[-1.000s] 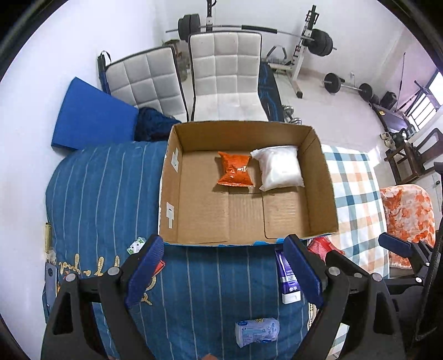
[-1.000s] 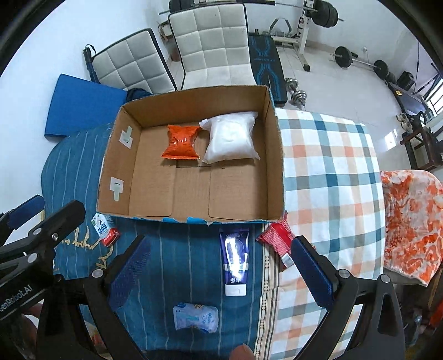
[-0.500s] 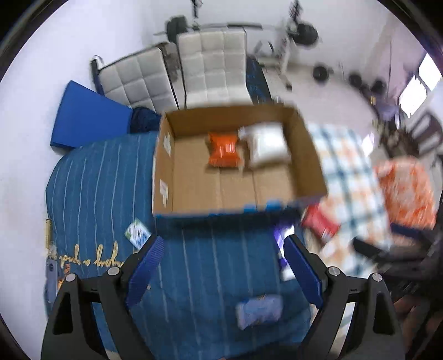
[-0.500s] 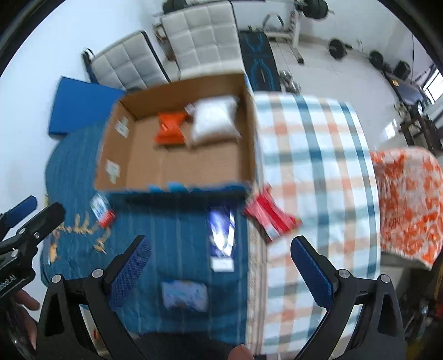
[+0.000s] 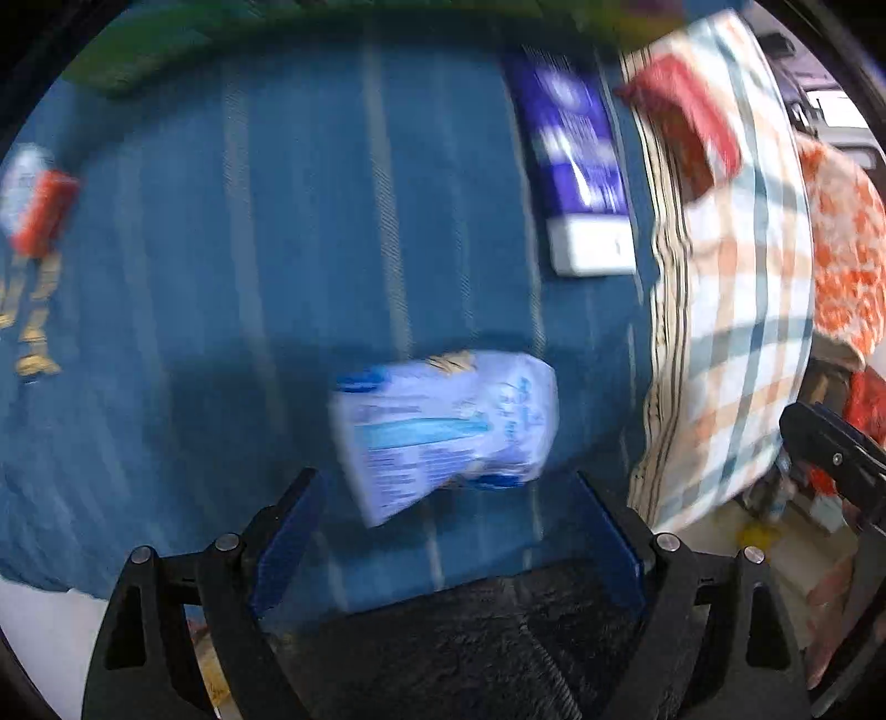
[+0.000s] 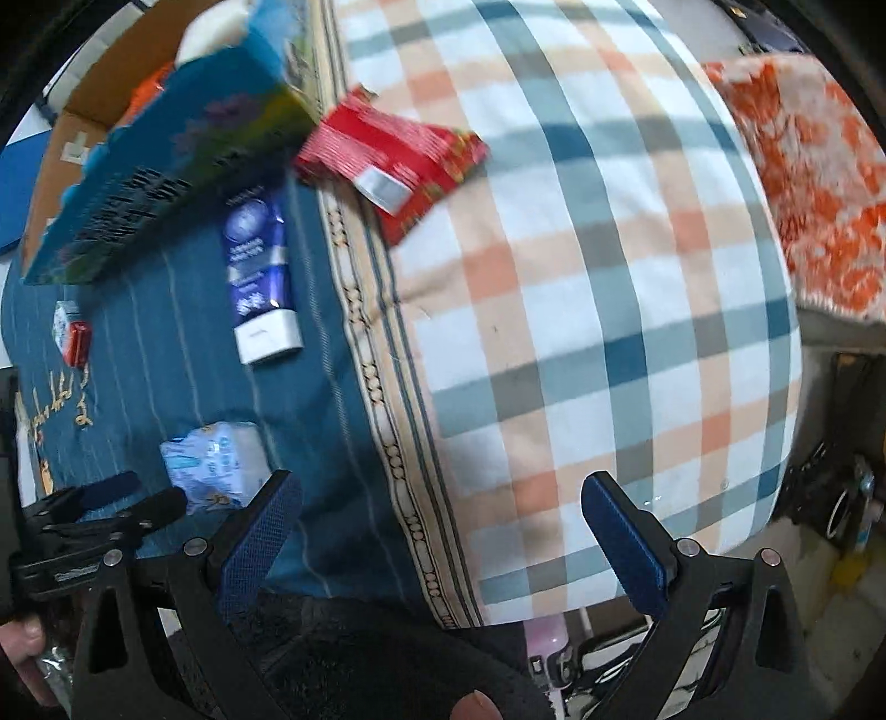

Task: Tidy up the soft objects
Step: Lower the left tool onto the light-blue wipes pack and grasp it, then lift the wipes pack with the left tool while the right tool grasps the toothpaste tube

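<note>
A pale blue-and-white soft pack (image 5: 443, 426) lies on the blue striped bedcover, just ahead of my open left gripper (image 5: 448, 526), whose blue pads stand wide on either side below it, touching nothing. In the right wrist view the same soft pack (image 6: 216, 465) sits beside the left gripper's fingers (image 6: 111, 509). My right gripper (image 6: 443, 537) hangs open and empty over the seam between bedcover and checked blanket (image 6: 609, 277). A red packet (image 6: 393, 160) lies on the blanket's far edge, and a purple tube (image 6: 257, 266) lies on the bedcover. The left wrist view is blurred.
The cardboard box (image 6: 166, 160) stands at the far left, with an orange bag (image 6: 147, 91) and a white bag (image 6: 216, 27) inside. A small red-and-white item (image 6: 72, 332) lies at the left. An orange patterned cloth (image 6: 803, 166) lies to the right. A thumb (image 6: 470, 706) shows at the bottom.
Both grippers have dropped and tipped downward toward the bed. The soft pack now fills the left wrist view, and the box has slid to the top of both views. Jaws stay wide.
</note>
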A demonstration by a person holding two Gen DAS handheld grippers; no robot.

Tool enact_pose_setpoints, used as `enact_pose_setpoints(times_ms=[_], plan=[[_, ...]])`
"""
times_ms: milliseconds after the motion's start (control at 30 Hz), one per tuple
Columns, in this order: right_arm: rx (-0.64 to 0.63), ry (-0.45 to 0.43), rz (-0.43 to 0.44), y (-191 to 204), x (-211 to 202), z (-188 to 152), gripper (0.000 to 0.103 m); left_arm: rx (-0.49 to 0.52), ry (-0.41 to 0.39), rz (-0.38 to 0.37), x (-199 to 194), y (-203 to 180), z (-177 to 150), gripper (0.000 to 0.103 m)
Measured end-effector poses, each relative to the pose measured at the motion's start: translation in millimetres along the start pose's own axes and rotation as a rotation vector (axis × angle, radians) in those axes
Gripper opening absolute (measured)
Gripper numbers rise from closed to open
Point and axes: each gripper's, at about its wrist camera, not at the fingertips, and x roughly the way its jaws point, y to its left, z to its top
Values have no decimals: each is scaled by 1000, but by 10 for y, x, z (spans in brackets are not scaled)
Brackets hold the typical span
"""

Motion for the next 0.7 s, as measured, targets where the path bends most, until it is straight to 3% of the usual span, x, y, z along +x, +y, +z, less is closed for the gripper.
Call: enact_pose_setpoints(times_ms=[233, 267, 333, 500, 700], plan=[[5, 36, 5, 31, 220, -25, 103, 16, 36, 48, 374, -132, 94, 85], [-1, 38, 6, 47, 237, -17, 103, 11, 27, 52, 357, -135, 95, 78], [-13, 38, 6, 94, 281, 6, 103, 6, 15, 51, 321, -124, 88, 74], [-57, 27, 7, 319, 365, 165, 103, -12, -10, 53, 226, -31, 49, 42], [-122, 19, 38, 683, 422, 439, 103, -50, -67, 31, -50, 168, 70, 31]])
